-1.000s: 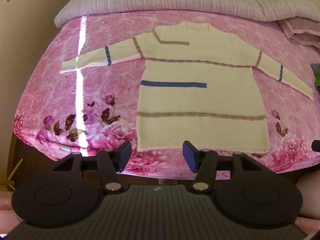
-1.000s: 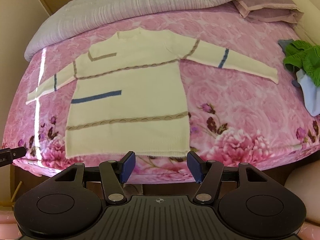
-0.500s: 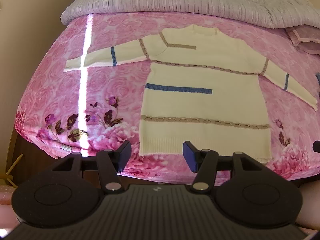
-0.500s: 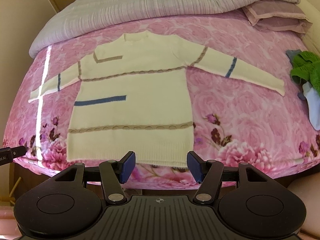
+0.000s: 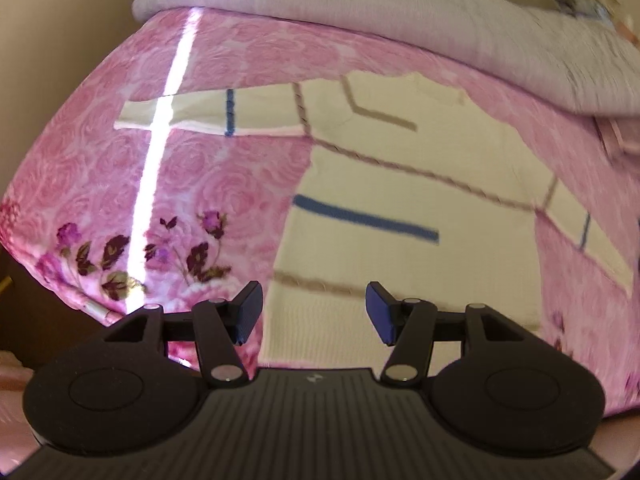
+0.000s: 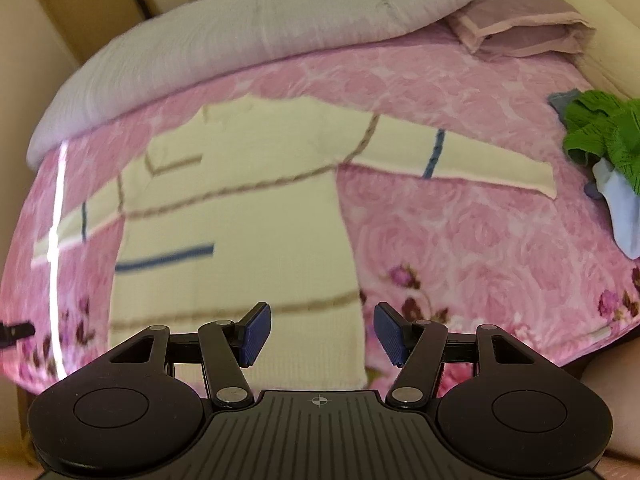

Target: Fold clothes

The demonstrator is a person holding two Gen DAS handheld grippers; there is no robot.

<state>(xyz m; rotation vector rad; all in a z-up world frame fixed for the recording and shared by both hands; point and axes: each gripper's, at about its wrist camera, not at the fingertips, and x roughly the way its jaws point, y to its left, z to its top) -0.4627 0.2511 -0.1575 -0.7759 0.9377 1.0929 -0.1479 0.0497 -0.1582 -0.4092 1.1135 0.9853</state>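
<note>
In the left wrist view, the left hand-held gripper [image 5: 312,312] is hovering with its jaws apart and empty — the cream sweater [image 5: 400,200] is lying flat on the pink floral bed [image 5: 120,200], body running away from the camera, its hem just ahead of the fingertips and its left sleeve [image 5: 208,114] stretching off to the left.

In the right wrist view, the right hand-held gripper [image 6: 322,336] is likewise gaping and empty, sitting over the hem's right corner; the right sleeve [image 6: 472,156] is reaching rightward toward a green garment [image 6: 604,132], so this hand is probably nearer it.
</note>
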